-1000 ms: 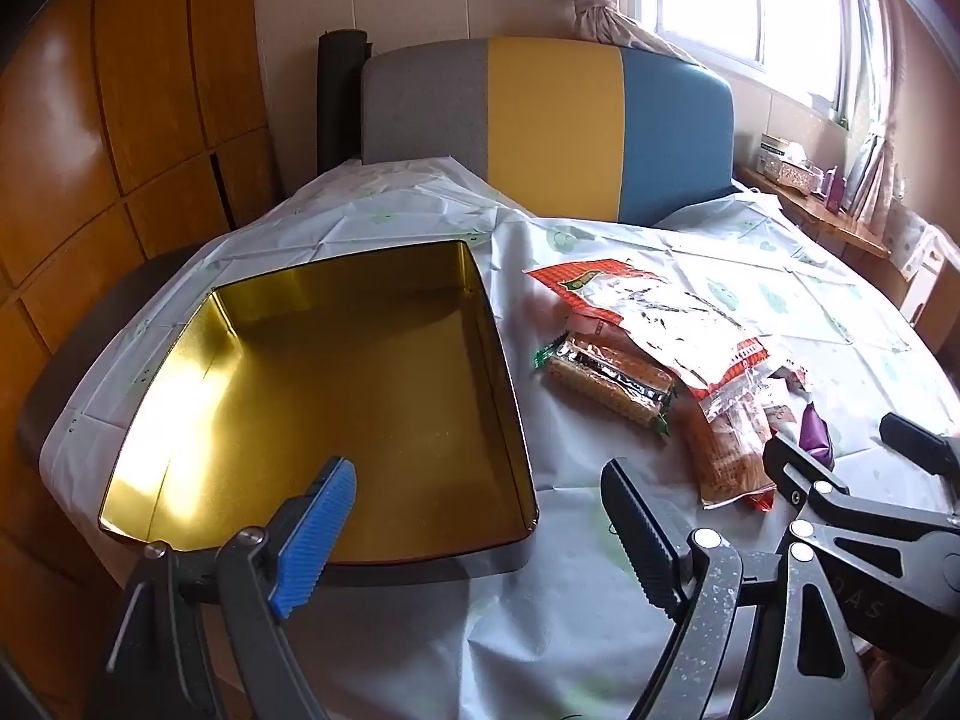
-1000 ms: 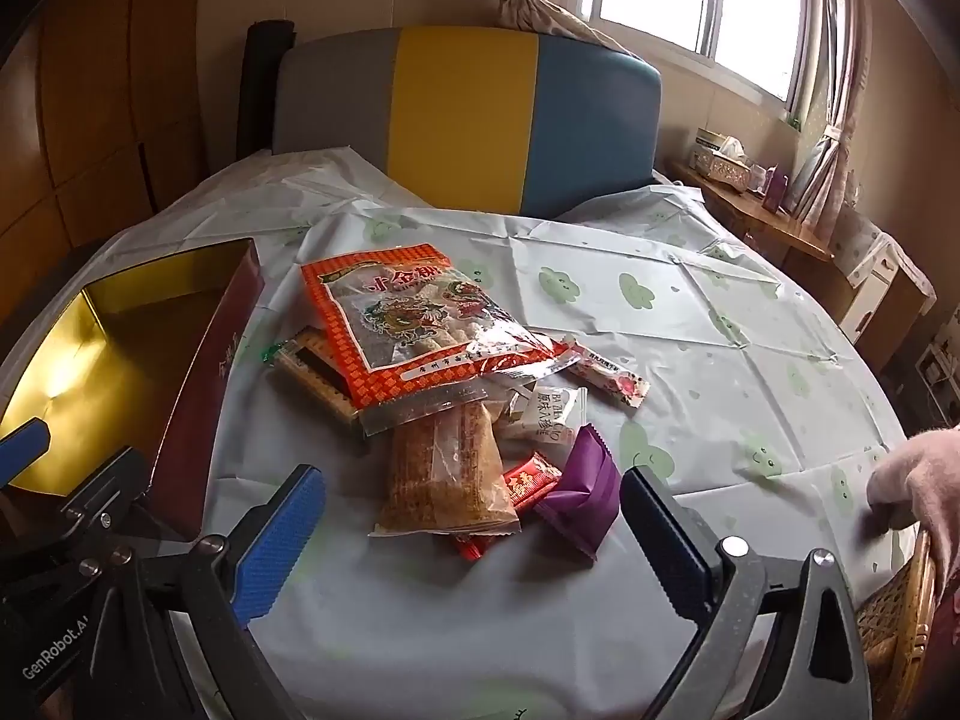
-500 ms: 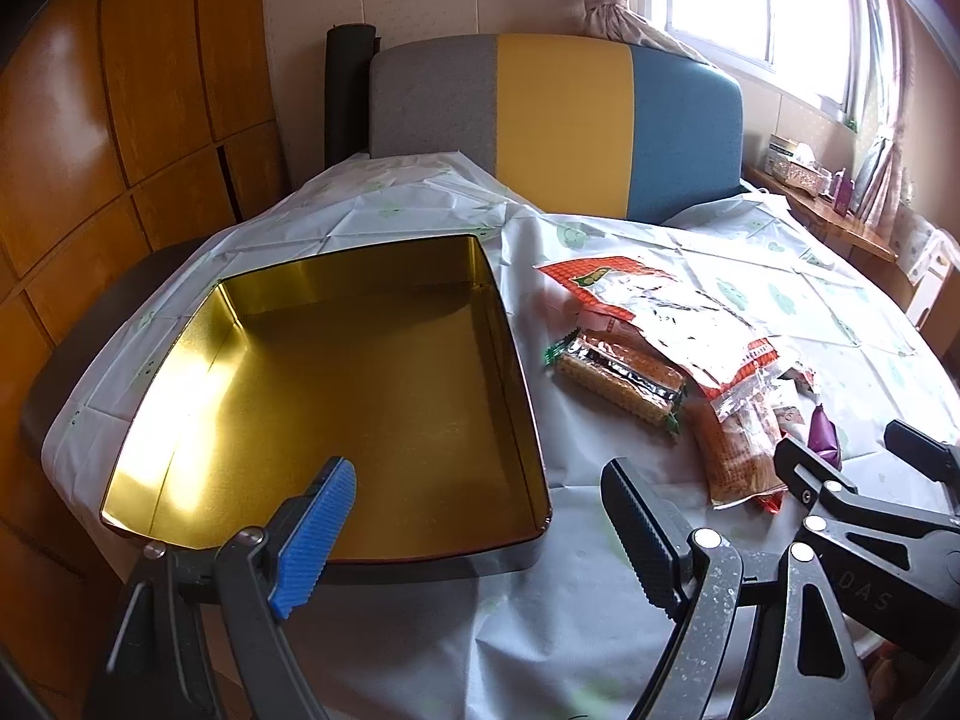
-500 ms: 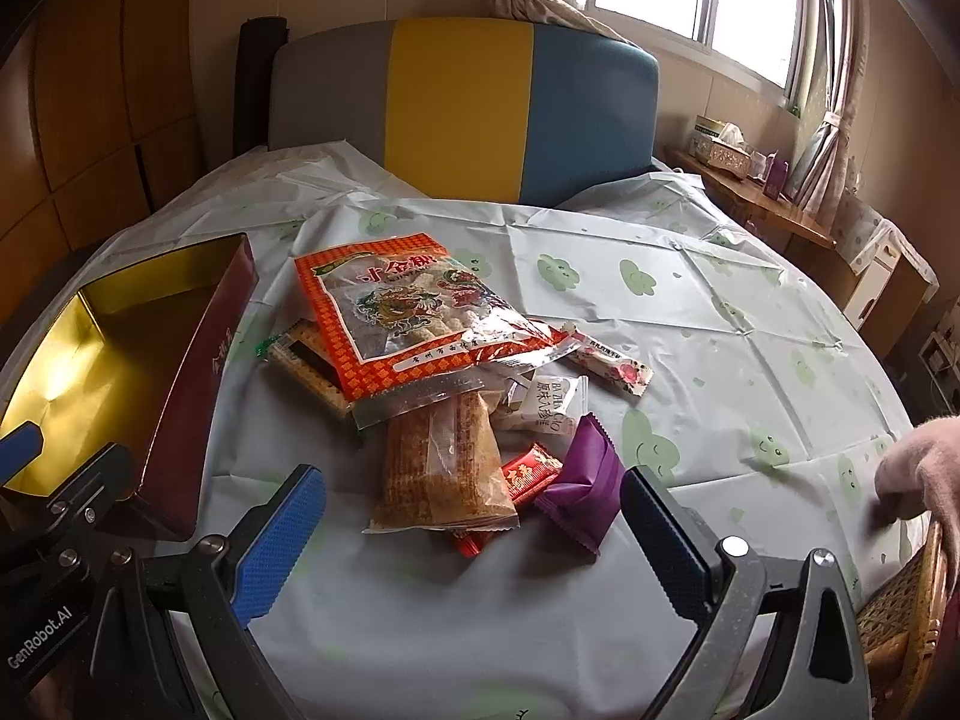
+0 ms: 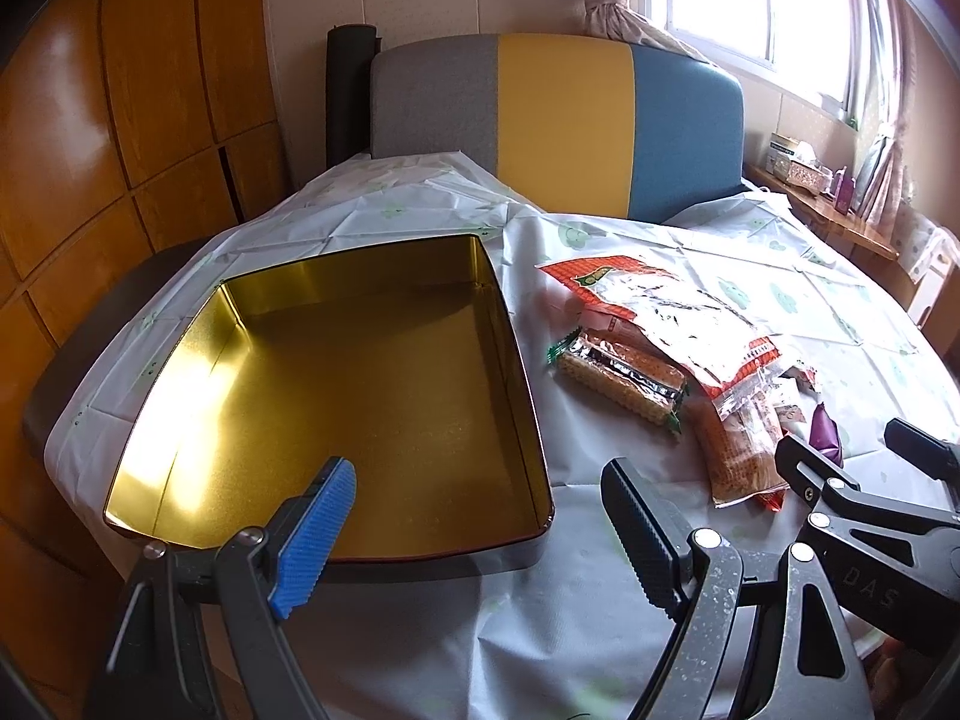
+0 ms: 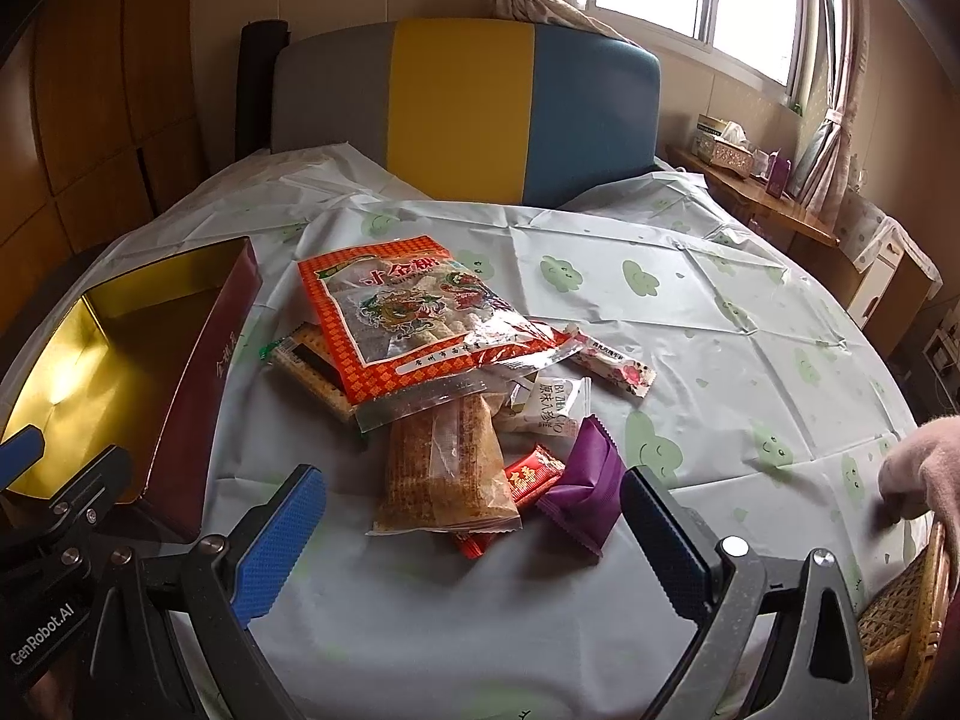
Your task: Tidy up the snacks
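An open, empty gold-lined tin (image 5: pixel 336 396) with dark red sides (image 6: pixel 198 396) sits on the left of the table. A pile of snacks lies to its right: a big orange bag (image 6: pixel 408 312), a cracker pack (image 5: pixel 618 381), a clear pack of brown biscuits (image 6: pixel 444 468), a small red packet (image 6: pixel 534 474), a purple packet (image 6: pixel 585 489), a white packet (image 6: pixel 549 405) and a pink bar (image 6: pixel 612 363). My left gripper (image 5: pixel 480 516) is open, near the tin's front right corner. My right gripper (image 6: pixel 474 540) is open, just in front of the pile.
The table has a pale cloth with green clouds (image 6: pixel 690 360). A grey, yellow and blue sofa back (image 6: pixel 468 114) stands behind it. A hand (image 6: pixel 924 468) rests at the table's right edge beside a wicker chair (image 6: pixel 906 618). Wooden panels (image 5: pixel 120 120) line the left wall.
Both grippers have risen and drawn back a little, so the tin and the snack pile sit slightly lower and farther in view. Nothing was taken hold of.
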The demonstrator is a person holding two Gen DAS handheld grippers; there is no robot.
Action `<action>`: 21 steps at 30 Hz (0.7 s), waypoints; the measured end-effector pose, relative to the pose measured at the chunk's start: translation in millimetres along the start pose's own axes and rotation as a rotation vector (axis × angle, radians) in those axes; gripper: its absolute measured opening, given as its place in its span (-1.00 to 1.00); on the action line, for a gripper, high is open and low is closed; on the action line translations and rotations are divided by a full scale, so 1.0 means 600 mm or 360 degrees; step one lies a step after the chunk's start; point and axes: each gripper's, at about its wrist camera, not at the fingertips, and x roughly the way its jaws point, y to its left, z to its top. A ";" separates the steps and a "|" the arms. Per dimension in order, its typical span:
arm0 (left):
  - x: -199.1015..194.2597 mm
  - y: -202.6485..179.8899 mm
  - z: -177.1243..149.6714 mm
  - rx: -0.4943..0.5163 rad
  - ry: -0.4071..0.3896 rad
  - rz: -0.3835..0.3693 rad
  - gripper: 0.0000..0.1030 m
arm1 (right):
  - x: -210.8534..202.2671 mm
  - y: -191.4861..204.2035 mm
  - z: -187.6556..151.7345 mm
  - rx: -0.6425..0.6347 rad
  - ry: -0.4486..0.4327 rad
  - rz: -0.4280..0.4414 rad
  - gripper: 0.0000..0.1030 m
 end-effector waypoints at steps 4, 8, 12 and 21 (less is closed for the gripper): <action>0.000 -0.002 -0.001 0.0005 0.0002 -0.0001 0.64 | 0.001 -0.001 0.000 0.0003 0.0005 0.0005 0.95; 0.000 0.000 0.000 -0.0001 0.0006 -0.0001 0.64 | 0.003 -0.002 -0.001 0.0007 0.0011 0.0005 0.95; 0.001 0.000 0.000 0.0000 0.0006 -0.0002 0.64 | 0.003 -0.002 -0.002 0.0000 0.0014 0.0005 0.95; 0.000 0.000 -0.001 0.0002 0.0003 -0.0005 0.64 | 0.004 0.004 -0.003 -0.0019 0.0018 0.0010 0.95</action>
